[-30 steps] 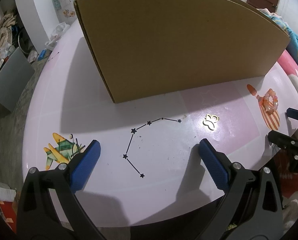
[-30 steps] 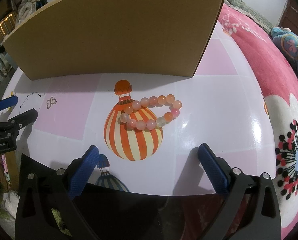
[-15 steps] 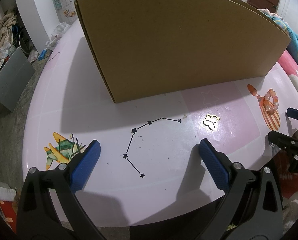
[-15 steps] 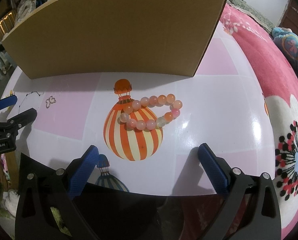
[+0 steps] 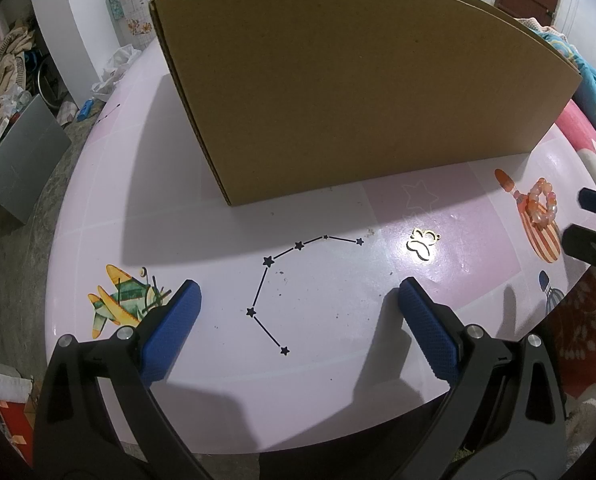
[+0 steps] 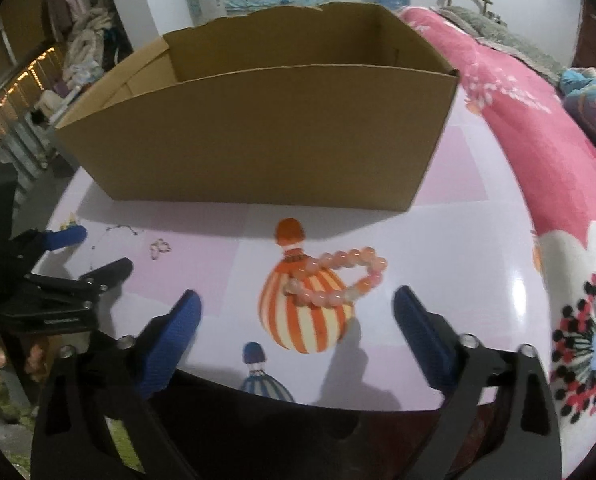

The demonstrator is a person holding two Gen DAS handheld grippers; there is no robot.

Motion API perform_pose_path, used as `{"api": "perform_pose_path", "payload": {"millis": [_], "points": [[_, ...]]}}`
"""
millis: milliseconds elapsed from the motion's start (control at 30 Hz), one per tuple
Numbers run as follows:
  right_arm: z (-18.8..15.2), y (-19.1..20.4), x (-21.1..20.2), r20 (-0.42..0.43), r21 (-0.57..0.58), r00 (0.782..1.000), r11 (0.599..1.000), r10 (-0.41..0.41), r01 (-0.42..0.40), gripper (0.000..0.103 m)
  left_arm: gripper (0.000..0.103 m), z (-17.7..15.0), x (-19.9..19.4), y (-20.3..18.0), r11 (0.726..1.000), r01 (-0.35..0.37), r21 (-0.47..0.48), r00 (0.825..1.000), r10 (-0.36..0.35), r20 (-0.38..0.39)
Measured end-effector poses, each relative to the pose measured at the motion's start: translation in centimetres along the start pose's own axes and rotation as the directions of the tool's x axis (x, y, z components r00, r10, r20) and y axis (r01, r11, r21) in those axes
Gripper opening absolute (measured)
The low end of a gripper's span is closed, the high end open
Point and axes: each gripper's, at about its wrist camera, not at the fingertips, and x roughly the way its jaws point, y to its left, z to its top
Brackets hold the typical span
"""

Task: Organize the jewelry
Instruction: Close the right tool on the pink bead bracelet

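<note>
A pink and orange bead bracelet (image 6: 335, 278) lies on the table over a striped balloon print, a little ahead of my open, empty right gripper (image 6: 295, 314); it also shows at the far right of the left wrist view (image 5: 541, 204). A small gold butterfly charm (image 5: 421, 243) lies on the table ahead and right of my open, empty left gripper (image 5: 298, 304), and shows small in the right wrist view (image 6: 158, 247). An open cardboard box (image 6: 257, 136) stands behind both pieces; it fills the back of the left wrist view (image 5: 358, 92).
The table (image 5: 318, 368) is round, pale pink and white with printed pictures. A pink flowered blanket (image 6: 558, 208) lies to the right. Clutter and a grey panel (image 5: 21, 160) sit on the floor at left. My left gripper shows at left in the right wrist view (image 6: 89, 256).
My right gripper has risen and tilted, so the box's open inside now shows and the bracelet sits lower in view. The left gripper has barely moved.
</note>
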Motion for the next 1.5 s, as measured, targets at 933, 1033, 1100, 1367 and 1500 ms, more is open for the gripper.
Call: {"api": "perform_pose_path", "payload": {"millis": [933,1033,1100,1367,1500], "points": [[0.3,1.5,3.0,-0.057,-0.037,0.997,0.998,-0.047,0.045,0.02,0.096,0.1,-0.1,0.0,1.0,-0.004,-0.001,1.0,0.004,-0.002],[-0.1,2.3,3.0,-0.046,-0.047,0.998,0.998,-0.054,0.052,0.013,0.096,0.1,-0.1,0.0,1.0,-0.004,0.0,1.0,0.004,-0.002],[-0.3,2.5,3.0,-0.038,-0.05,0.998,0.997,-0.059,0.057,0.01,0.096,0.1,-0.1,0.0,1.0,-0.004,0.0,1.0,0.004,-0.002],[-0.8,1.3,2.6,-0.027,0.015,0.998,0.999,-0.051,0.051,0.01,0.096,0.1,-0.1,-0.1,1.0,-0.005,-0.001,1.0,0.005,-0.003],[-1.0,0.8,2.5,-0.024,0.038,0.999,0.999,-0.032,0.033,0.01,0.096,0.2,-0.1,-0.1,1.0,-0.005,-0.002,1.0,0.005,-0.003]]}}
